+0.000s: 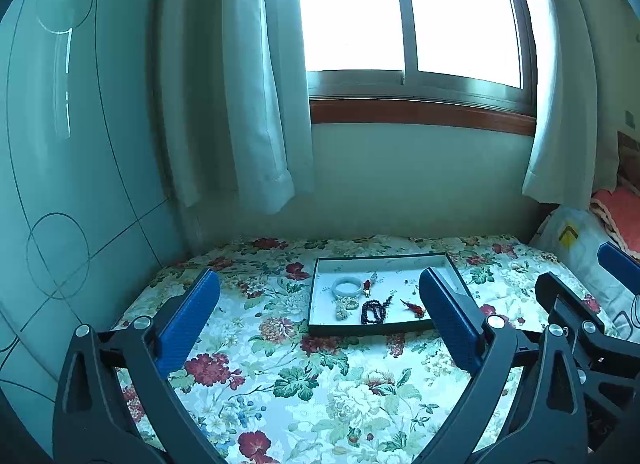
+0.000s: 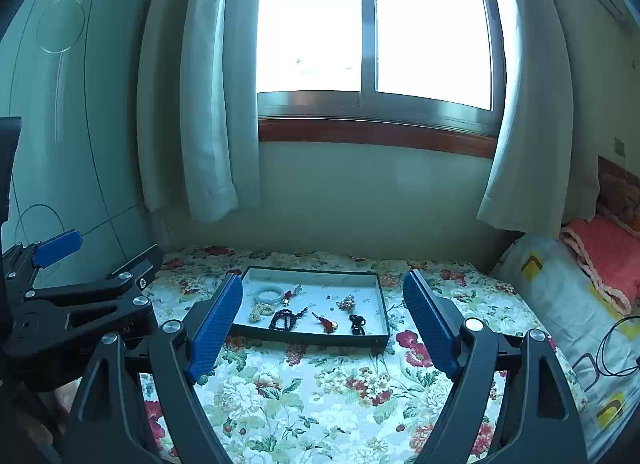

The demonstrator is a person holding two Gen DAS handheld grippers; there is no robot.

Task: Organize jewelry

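Both the left hand-held gripper (image 1: pixel 320 304) and right hand-held gripper (image 2: pixel 322 304) hover spread wide and empty above the floral bedspread (image 2: pixel 320 392), facing the jewelry tray (image 2: pixel 312 273) holding a pale bangle (image 2: pixel 269 295).

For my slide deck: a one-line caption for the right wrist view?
Open right gripper hovers before a tray of jewelry on a floral bedspread under a window.
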